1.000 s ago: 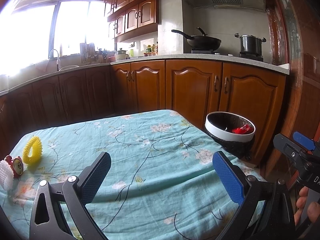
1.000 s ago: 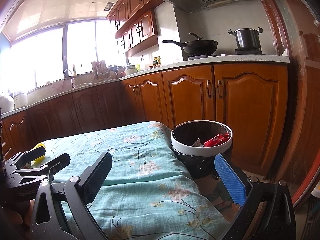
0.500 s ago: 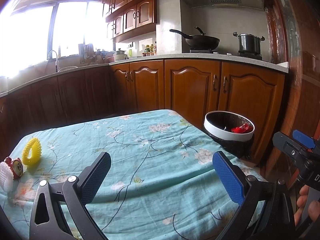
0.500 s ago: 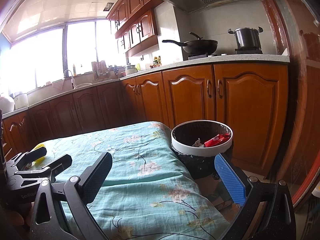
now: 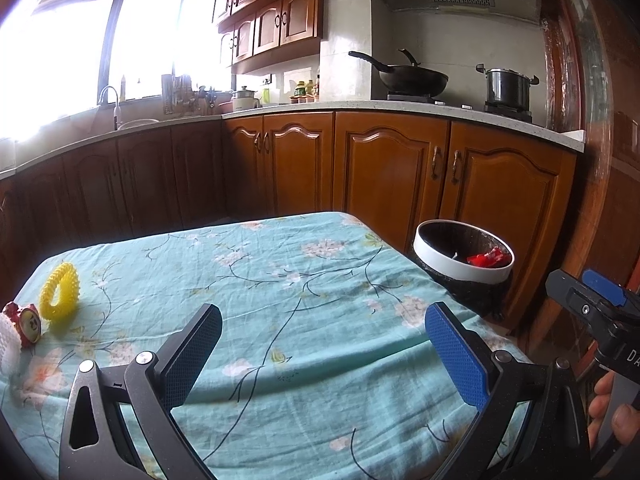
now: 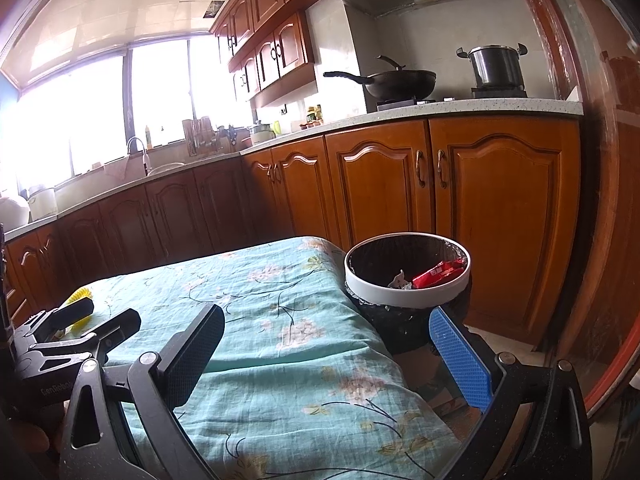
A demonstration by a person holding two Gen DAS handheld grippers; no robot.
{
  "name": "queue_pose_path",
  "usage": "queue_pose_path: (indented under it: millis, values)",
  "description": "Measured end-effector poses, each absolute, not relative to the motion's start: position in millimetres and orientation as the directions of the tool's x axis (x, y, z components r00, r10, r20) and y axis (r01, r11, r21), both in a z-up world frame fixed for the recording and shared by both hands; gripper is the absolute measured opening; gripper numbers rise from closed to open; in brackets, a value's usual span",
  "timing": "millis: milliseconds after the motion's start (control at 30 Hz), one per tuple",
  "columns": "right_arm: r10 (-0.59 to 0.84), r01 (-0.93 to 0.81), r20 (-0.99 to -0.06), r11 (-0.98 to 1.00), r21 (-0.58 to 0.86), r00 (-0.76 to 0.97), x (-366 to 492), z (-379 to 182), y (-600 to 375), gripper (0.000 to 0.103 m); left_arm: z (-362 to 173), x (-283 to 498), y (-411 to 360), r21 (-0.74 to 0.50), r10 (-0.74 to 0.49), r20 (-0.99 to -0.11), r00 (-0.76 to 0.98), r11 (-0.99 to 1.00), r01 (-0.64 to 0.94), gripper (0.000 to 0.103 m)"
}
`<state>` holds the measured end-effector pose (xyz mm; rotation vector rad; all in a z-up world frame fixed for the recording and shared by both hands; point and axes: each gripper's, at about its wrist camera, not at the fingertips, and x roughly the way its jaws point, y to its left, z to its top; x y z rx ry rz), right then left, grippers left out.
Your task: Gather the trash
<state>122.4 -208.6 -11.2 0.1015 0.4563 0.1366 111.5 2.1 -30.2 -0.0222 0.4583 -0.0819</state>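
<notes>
A white-rimmed trash bin (image 5: 460, 269) with a black liner stands on the floor off the table's far right corner; it also shows in the right wrist view (image 6: 404, 298). A red wrapper (image 5: 486, 258) lies inside it, seen again with a white scrap in the right wrist view (image 6: 438, 272). My left gripper (image 5: 324, 352) is open and empty above the floral tablecloth (image 5: 280, 280). My right gripper (image 6: 332, 356) is open and empty over the table's right edge, short of the bin.
A yellow spiky ring (image 5: 59, 296), a small red clock (image 5: 28, 322) and a white mesh item (image 5: 6, 342) lie at the table's left edge. Wooden kitchen cabinets (image 5: 396, 168) stand behind. The other gripper shows at the right edge (image 5: 600, 312).
Both views have barely shifted. Both grippers stay open and empty; nothing on the table has moved.
</notes>
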Motion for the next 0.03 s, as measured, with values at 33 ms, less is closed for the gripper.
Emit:
queue_pose_path:
  millis: [33]
  values:
    - [0.155,-0.108,-0.439,0.985,0.131,0.885,124.9,-12.4,-208.8,0.103,-30.3,114.4,4.2,-0.045,-0.084,-0.447,0.891,0.996,0.071,0.102]
